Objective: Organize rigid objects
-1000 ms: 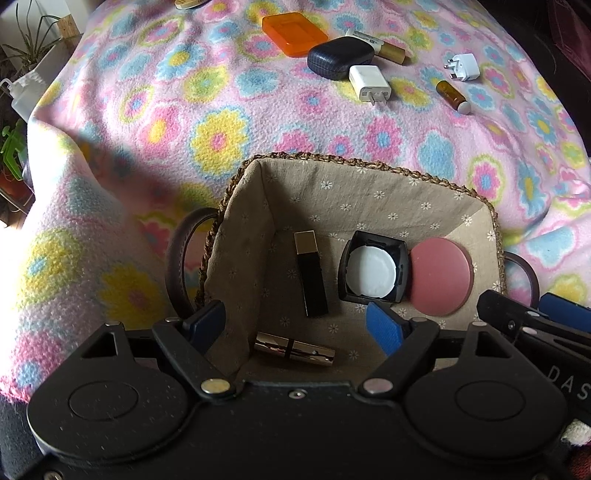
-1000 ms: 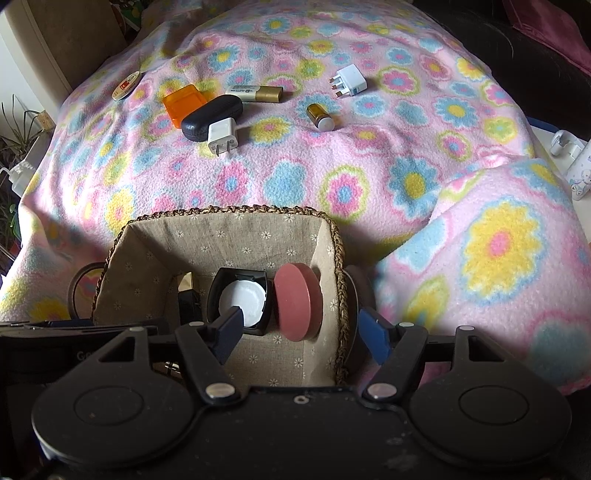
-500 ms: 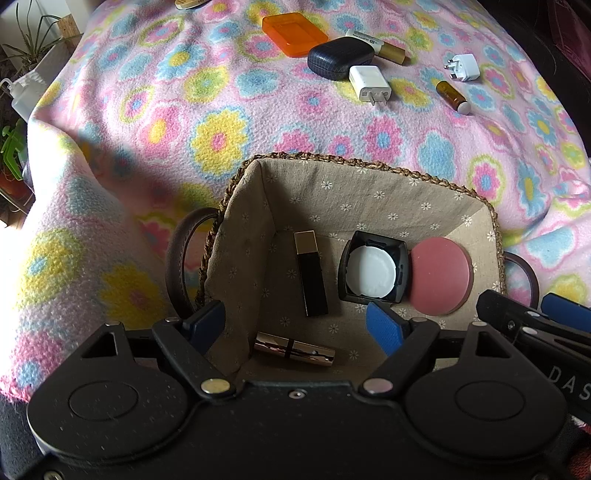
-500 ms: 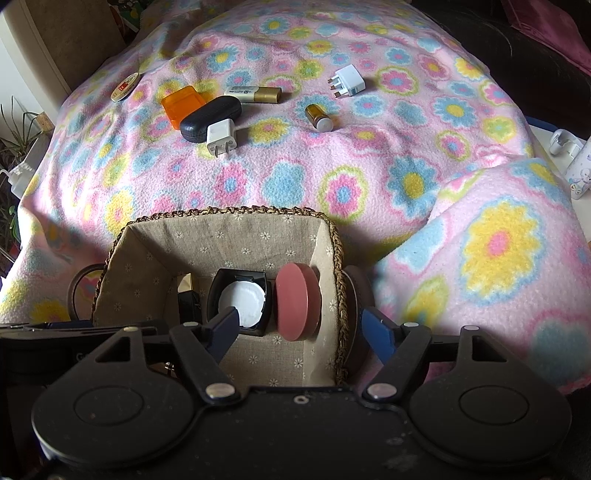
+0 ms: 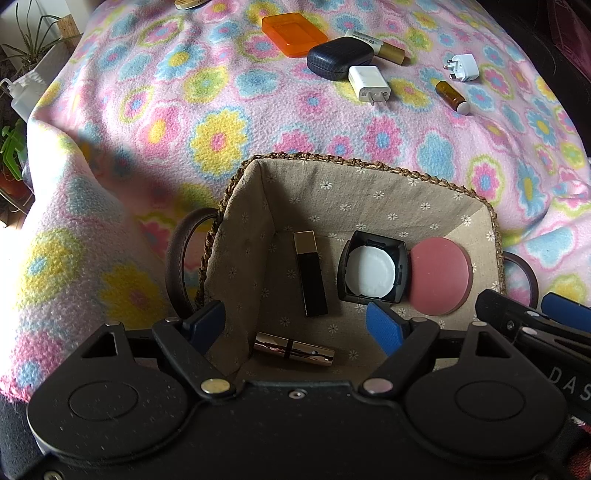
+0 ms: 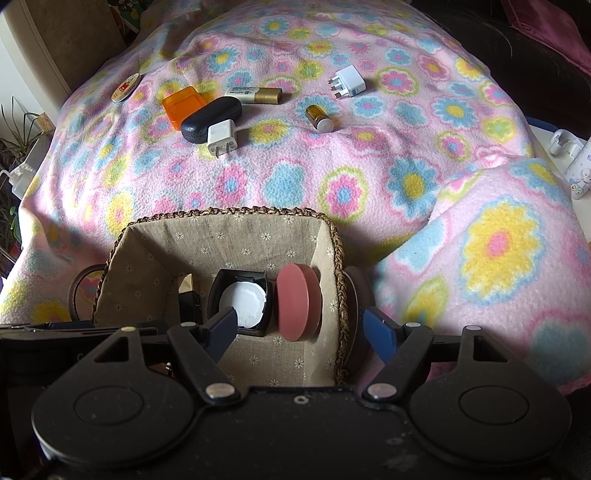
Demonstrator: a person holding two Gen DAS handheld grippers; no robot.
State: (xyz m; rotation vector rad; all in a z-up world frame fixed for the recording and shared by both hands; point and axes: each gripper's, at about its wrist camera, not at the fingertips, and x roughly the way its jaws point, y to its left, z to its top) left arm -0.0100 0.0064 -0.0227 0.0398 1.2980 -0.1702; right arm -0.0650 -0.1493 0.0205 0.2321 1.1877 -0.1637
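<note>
Inside the braided, cloth-lined basket [image 5: 369,173], a smooth pink round compact [image 5: 439,275] leans on edge against its right wall, beside a square black case [image 5: 373,271]; a glossy black lipstick [image 5: 310,273] points toward the far wall; both claws, left [image 5: 295,325] and right [image 6: 306,330], released, empty.

We see a lined wicker basket [image 5: 369,168] holding a black tube [image 5: 311,273], a gold lipstick [image 5: 293,349], an open black compact [image 5: 373,272] and a pink disc [image 5: 439,275]. Far off on the blanket lie an orange box [image 5: 293,32], a dark case [image 5: 340,58], two white plugs [image 5: 369,84] and a brown vial [image 5: 451,96].

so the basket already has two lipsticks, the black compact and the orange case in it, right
Not the orange case: the left wrist view shows it out on the blanket. The basket holds two lipsticks, the black compact and a pink round case.
</note>
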